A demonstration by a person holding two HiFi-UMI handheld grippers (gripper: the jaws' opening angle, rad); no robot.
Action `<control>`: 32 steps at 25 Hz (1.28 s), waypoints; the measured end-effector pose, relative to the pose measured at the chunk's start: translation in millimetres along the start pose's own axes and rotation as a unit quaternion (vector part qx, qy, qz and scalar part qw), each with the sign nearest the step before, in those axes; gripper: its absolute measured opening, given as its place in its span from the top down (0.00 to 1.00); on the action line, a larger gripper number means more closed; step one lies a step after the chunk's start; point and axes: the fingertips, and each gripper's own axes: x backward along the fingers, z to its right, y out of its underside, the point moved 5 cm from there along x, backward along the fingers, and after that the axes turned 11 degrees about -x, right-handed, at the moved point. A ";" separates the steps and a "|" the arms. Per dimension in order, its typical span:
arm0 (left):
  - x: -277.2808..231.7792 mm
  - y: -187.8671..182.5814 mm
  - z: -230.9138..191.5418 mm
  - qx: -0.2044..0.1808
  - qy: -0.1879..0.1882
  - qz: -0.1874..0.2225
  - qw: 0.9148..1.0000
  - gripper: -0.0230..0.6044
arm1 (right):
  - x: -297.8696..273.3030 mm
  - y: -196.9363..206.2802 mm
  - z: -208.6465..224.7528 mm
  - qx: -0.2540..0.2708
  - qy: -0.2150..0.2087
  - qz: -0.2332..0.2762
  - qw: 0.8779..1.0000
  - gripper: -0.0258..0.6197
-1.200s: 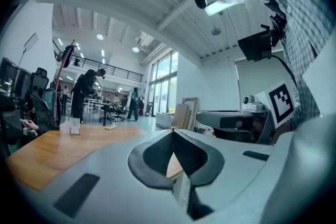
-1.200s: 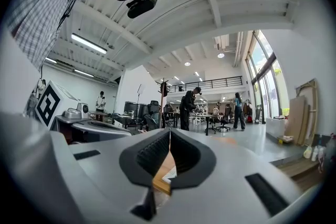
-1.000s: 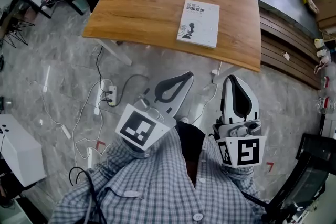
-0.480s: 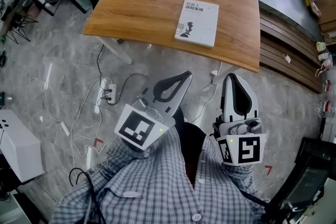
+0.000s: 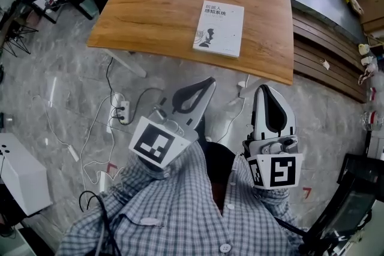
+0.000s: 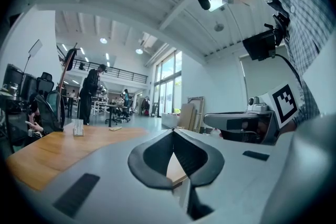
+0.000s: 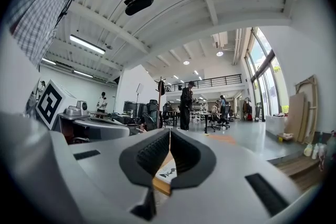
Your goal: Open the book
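Wooden table (image 5: 162, 9) stands on grey marbled floor (image 5: 54, 75). White power strip (image 5: 122, 110) with loose cables lies on the floor beside its near edge. White box (image 5: 18, 174) at lower left; slatted wooden bench (image 5: 327, 63) at right.

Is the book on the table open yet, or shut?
Shut. The book lies flat on the wooden table with its front cover up and no pages showing.
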 end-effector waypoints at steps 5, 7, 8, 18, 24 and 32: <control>-23.2 8.7 -22.5 0.003 0.006 0.001 1.000 0.95 | -24.1 3.5 11.7 -0.001 0.005 -0.006 1.000 0.93; -36.1 10.7 -35.7 0.006 0.009 -0.002 1.000 0.95 | -39.2 2.3 18.5 -0.003 0.009 -0.010 1.000 0.93; -42.8 11.5 -42.7 0.007 0.011 -0.002 1.000 0.95 | -47.1 1.5 21.7 -0.002 0.011 -0.013 1.000 0.93; -100.9 23.9 -110.7 0.005 0.031 -0.017 0.999 0.95 | -129.9 -0.6 48.3 -0.002 0.027 -0.037 0.999 0.93; -130.6 35.9 -148.3 0.021 0.044 -0.022 0.999 0.95 | -177.3 1.2 57.9 -0.002 0.038 -0.049 0.998 0.93; -157.9 61.9 -194.5 0.031 0.064 -0.041 0.997 0.95 | -231.8 8.9 72.8 -0.007 0.064 -0.063 0.996 0.93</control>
